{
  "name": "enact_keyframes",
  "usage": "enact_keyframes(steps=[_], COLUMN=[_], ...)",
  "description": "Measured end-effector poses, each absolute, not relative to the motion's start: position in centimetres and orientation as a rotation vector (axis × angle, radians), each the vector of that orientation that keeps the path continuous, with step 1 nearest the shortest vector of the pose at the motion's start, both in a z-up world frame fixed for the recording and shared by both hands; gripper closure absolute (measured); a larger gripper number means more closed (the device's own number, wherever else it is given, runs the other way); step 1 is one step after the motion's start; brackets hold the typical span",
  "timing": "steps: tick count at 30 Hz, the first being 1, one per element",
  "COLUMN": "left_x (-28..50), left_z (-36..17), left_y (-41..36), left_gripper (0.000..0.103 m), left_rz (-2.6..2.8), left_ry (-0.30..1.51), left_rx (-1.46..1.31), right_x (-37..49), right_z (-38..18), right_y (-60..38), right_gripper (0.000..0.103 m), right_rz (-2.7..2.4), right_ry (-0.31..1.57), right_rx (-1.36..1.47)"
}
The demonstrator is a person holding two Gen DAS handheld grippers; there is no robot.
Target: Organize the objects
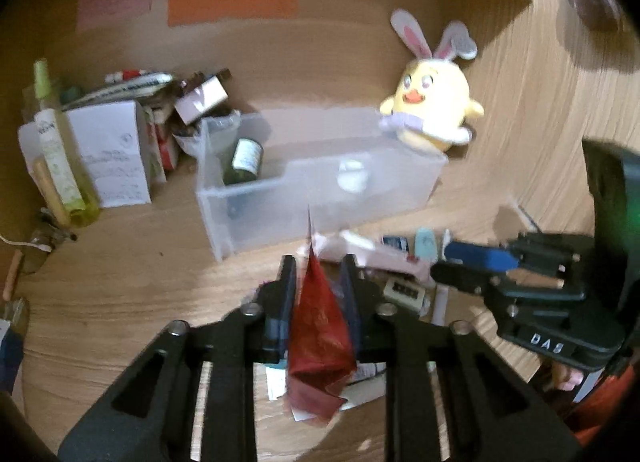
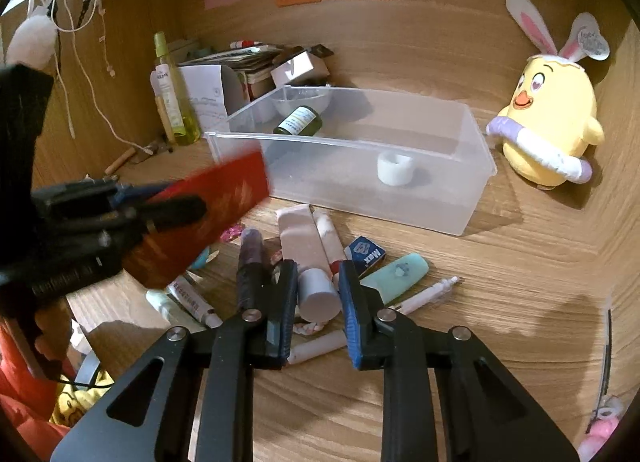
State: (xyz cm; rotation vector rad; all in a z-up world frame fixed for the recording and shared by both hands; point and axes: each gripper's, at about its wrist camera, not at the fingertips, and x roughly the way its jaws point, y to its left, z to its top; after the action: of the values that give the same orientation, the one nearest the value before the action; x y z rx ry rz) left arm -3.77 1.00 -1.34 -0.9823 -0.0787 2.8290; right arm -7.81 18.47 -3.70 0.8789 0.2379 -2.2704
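Now my left gripper (image 1: 318, 286) pinches a red packet (image 1: 320, 326) above the desk clutter, while my right gripper (image 2: 318, 286) stands narrowly parted around a white tube's cap (image 2: 318, 298), not yet squeezing. Farther back waits the clear bin (image 2: 460, 190); I judge the packet goes in next.

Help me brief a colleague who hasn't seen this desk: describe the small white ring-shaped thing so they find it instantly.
Start at the clear plastic bin in the middle of the wooden desk, left of the yellow chick plush. On the bin's floor sits the white ring, hollow side up. Its only bin-mate is a dark green bottle lying on its side.
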Motion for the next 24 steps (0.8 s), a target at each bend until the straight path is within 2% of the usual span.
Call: enact_keyframes(steps=[6,11,12,13,14,15,16,20,21,22,24], left_x=[-4.0,-3.6,-3.4,-3.3,-3.0,-2.7,-2.2,-1.0,-0.9,-0.8,-0.8], left_z=[0.0,-0.9,-1.2,-1.5,-1.7,-2.0,-2.3,-2.9,-3.0,-3.3,-4.0], left_y=[0.1,0.3,0.4,0.6,0.9,1.2,1.6,3.3,3.5,3.8,4.4], left_gripper=[0.103,0.099,0.091,0.076,0.066,0.046,0.034,0.022,0.016,0.011,0.01], left_rz=[2.848,2.778,2.752,2.739,2.736,2.741,2.752,2.766,2.768,2.77,2.775], left_ry=[-0.101,-0.141,-0.15,-0.15,-0.145,-0.134,-0.118,-0.054,-0.05,-0.047,-0.032], left_rx=[-0.939,-1.003,-1.025,-1.042,-1.054,-1.061,-1.06,-1.083,-1.088,-1.094,-1.123], right_x=[-7.9,-8.1,-8.1,-8.0,-7.9,-7.8,-7.6,-7.3,-7.4,-7.4,-7.5], right_z=[-1.6,-2.5,-3.0,-3.5,-3.8,-4.2,-4.4,-5.0,-5.1,-5.2,-5.5], right_y=[19.6,19.9,19.9,19.9,19.9,19.9,19.9,20.1,20.2,20.3,20.5], right_gripper=[0.085,0.085,0.085,0.085,0.085,0.085,0.085,0.084,0.083,0.079,0.069], right_rz=[-2.295,-2.287,-2.281,-2.272,-2.268,-2.258,-2.253,-2.251,-2.254,-2.256,-2.26], right_ry=[0.171,0.212,0.227,0.243,0.25,0.261,0.269,0.278,0.274,0.272,0.264], right_rx=[0.826,0.882,0.901,0.92,0.928,0.942,0.948,0.958,0.963,0.964,0.967])
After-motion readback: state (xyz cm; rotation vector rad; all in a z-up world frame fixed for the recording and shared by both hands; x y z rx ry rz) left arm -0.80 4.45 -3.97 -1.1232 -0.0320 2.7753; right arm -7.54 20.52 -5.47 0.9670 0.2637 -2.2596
